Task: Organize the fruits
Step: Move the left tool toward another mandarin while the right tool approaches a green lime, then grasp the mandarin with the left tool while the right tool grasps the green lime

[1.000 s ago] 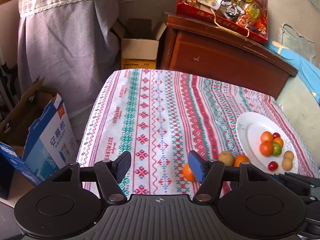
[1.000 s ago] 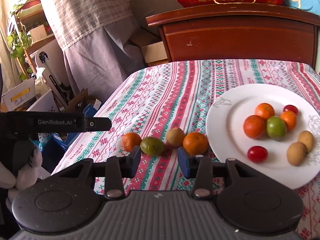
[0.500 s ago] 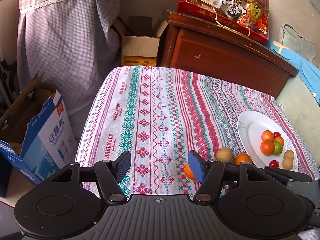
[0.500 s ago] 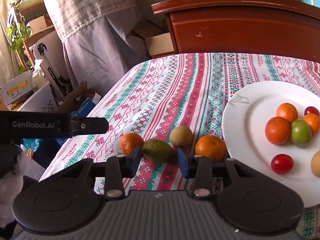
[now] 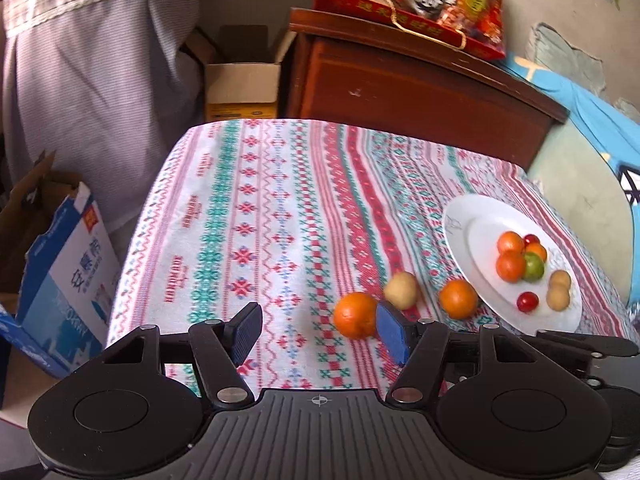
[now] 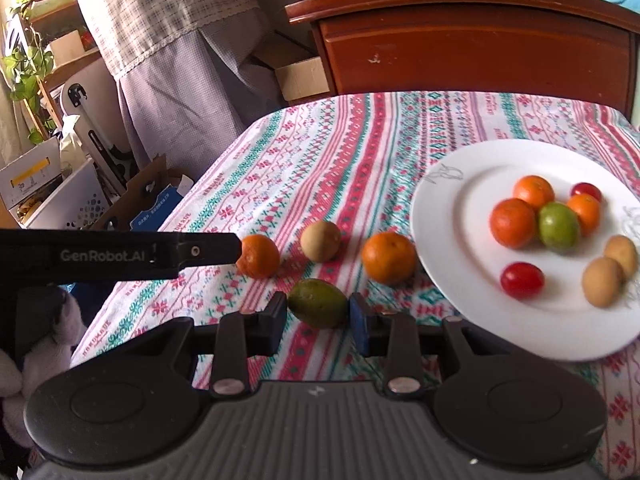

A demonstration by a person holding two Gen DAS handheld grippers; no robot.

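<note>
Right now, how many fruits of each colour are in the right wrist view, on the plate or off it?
Orange: 5 (3 on the plate, 2 on the cloth)
Green: 2 (1 on the plate, 1 between the right gripper's closing jaws)
Tan-brown: 3 (2 on the plate, 1 on the cloth)
Red: 2 (both on the plate)
Total: 12

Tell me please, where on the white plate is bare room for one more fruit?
The white plate is bare on its left side, between its rim and the orange cluster, and along the near edge below the cherry tomato. The right side is crowded.
</note>
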